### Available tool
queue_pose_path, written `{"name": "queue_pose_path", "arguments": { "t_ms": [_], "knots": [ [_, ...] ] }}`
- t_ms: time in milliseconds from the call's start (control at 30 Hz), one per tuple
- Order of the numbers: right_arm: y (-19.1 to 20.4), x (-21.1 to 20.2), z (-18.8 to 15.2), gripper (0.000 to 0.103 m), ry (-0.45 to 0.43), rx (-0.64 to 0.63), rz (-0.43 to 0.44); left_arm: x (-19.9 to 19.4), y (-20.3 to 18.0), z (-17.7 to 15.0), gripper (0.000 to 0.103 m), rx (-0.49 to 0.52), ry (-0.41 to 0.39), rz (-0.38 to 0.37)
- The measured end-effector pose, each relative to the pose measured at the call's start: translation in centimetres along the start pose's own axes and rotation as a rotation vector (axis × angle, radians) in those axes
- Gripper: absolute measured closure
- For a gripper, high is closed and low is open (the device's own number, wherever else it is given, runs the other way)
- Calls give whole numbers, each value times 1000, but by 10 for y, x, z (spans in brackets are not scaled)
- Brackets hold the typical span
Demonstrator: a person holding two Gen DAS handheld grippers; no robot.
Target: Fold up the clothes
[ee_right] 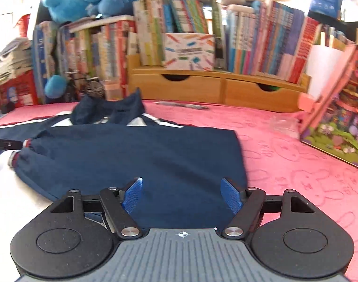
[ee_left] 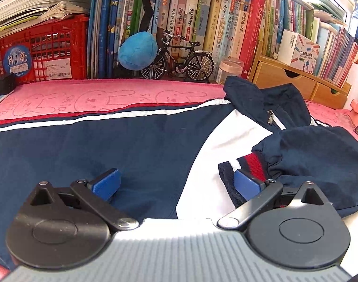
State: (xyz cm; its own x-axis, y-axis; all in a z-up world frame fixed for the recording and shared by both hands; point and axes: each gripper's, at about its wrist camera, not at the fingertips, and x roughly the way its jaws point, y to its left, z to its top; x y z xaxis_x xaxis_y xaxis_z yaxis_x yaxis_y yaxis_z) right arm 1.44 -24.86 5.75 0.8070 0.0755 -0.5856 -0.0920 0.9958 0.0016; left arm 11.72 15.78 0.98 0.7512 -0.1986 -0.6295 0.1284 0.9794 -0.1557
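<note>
A navy, white and red track jacket (ee_left: 122, 145) lies spread on a pink towel (ee_left: 85, 96). One sleeve is folded across its front, and the striped cuff (ee_left: 247, 164) rests on the white panel. My left gripper (ee_left: 176, 183) hovers over the jacket with its jaws wide open; its right blue pad (ee_left: 246, 184) is next to the cuff and grips nothing. In the right wrist view the folded navy sleeve (ee_right: 136, 155) lies flat. My right gripper (ee_right: 181, 193) stands open just above it, with nothing pinched between its blue pads (ee_right: 132, 197).
Books (ee_left: 202, 28), a red crate (ee_left: 42, 54), a blue plush (ee_left: 137, 50) and a toy bicycle (ee_left: 179, 63) line the back. A wooden drawer unit (ee_right: 216, 89) and a colourful box (ee_right: 339, 122) stand at the right. Pink towel (ee_right: 296, 169) lies bare right of the jacket.
</note>
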Motion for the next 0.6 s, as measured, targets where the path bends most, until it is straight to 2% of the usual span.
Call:
{"name": "queue_pose_path", "arguments": {
  "t_ms": [67,133,167,200,233,267,367,500,600],
  "knots": [
    [30,12,11,28,12,-21,98,-13,12,5,0,-73,9,-11],
    [69,24,21,29,18,-73,181,-35,33,10,0,-163,-11,-59],
    [91,31,27,33,20,-109,221,-46,43,12,0,-209,-21,-83],
    [114,38,31,37,23,-151,248,-59,56,14,0,-251,-39,-74],
    [137,46,36,46,26,-193,275,-72,69,16,0,-292,-57,-63],
    [159,55,38,53,41,-228,295,-84,86,16,0,-332,-69,-32],
    [209,84,41,59,93,-281,295,-115,139,5,0,-456,-104,81],
    [225,97,44,58,95,-233,305,-136,211,-28,0,-669,-157,273],
    [221,99,38,49,61,-233,307,-142,256,-34,0,-762,-242,385]
  ]
}}
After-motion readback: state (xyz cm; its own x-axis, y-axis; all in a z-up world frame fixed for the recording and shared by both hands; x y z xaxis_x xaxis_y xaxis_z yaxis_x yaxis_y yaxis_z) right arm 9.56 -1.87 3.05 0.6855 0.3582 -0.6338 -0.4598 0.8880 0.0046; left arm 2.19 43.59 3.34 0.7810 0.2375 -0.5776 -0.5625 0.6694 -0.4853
